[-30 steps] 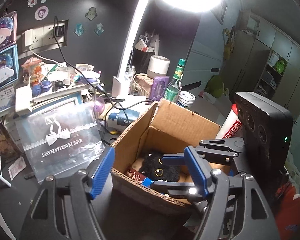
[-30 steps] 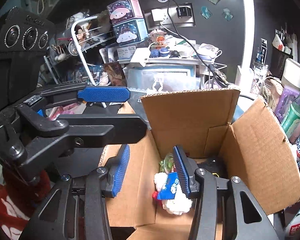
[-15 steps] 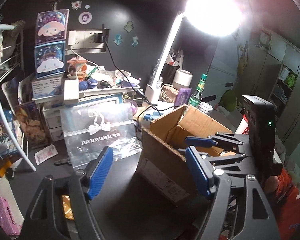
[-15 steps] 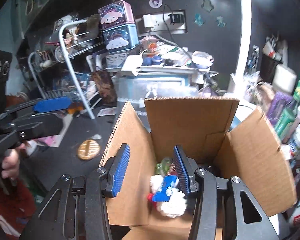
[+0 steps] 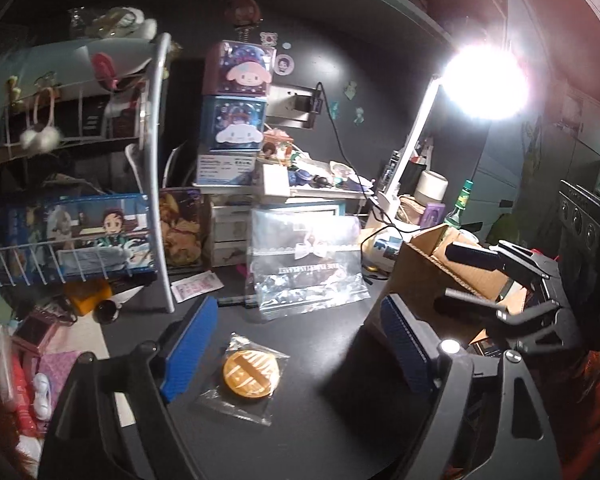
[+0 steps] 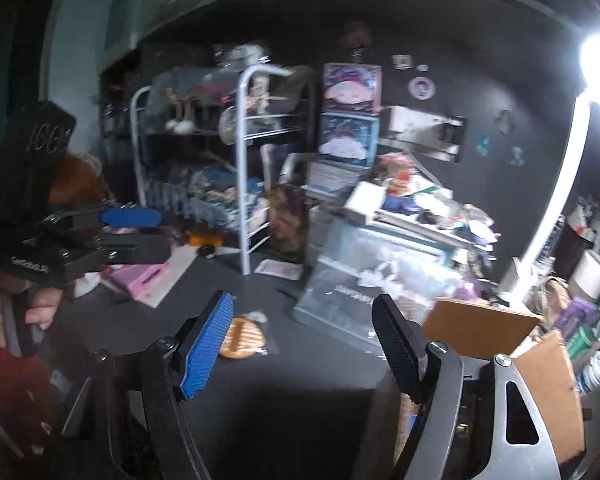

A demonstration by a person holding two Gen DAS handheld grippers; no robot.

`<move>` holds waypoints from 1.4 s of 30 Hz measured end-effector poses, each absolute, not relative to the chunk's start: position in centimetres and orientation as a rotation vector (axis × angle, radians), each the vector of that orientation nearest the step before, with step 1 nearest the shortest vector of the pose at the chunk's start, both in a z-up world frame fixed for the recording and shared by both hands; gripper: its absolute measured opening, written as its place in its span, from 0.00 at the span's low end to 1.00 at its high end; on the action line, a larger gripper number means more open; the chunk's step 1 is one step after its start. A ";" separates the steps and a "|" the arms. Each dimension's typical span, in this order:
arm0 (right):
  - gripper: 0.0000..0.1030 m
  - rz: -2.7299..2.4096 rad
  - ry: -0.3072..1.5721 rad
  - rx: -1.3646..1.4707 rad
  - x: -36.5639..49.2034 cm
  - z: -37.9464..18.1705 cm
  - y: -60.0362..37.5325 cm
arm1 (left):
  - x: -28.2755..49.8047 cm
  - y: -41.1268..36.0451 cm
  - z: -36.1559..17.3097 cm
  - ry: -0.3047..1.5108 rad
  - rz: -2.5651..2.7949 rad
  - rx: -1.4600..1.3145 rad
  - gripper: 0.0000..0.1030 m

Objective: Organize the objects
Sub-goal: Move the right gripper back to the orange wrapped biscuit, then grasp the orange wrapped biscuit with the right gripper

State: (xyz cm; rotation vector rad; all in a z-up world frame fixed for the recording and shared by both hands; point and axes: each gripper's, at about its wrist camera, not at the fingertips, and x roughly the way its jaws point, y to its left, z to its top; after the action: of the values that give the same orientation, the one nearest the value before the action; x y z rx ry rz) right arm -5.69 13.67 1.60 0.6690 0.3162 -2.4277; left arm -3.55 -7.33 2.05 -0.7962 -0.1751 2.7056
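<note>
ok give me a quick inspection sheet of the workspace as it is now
surface: dark desk, bare patch in front of both grippers
job's things: cardboard box open at right; round orange item in clear wrapper flat on the desk, apart from the box
clutter: clear printed bag, white wire rack, stacked character tins, bottles by the box
grippers: left gripper open, empty, above the wrapped item; right gripper open, empty, jaws just opened wider
cables: black cable running down from the wall socket to the desk
surroundings: bright desk lamp, stickers on the dark wall
</note>
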 end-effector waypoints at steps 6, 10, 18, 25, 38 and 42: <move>0.77 -2.153 0.277 0.934 -7.5 -5.0 6.2 | -2.1 -10.9 -0.8 -0.214 2.754 -0.866 0.80; 0.77 -2.013 0.150 1.173 -10.3 -11.0 4.2 | -1.5 -12.9 -2.7 -0.260 2.758 -0.909 0.80; 0.78 -2.042 0.047 1.280 -15.5 -15.3 2.8 | -1.5 -15.7 -4.8 -0.319 2.759 -0.950 0.81; 0.86 -2.045 0.047 1.270 -19.4 -15.5 0.4 | -1.8 -17.8 -5.3 -0.364 2.774 -0.959 0.81; 0.87 -2.142 0.472 1.116 -14.2 -15.9 -2.1 | -2.4 -17.9 -5.7 -0.376 2.762 -0.976 0.81; 0.79 -2.140 0.458 1.132 -14.5 -16.5 -1.8 | -2.2 -17.1 -5.2 -0.351 2.757 -0.965 0.81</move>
State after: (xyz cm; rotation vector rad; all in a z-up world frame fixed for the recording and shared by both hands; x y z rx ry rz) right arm -14.46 -1.82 -16.47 1.1324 0.4578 -2.1396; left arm -2.23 -17.08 -5.25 -0.9645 -0.3509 2.7570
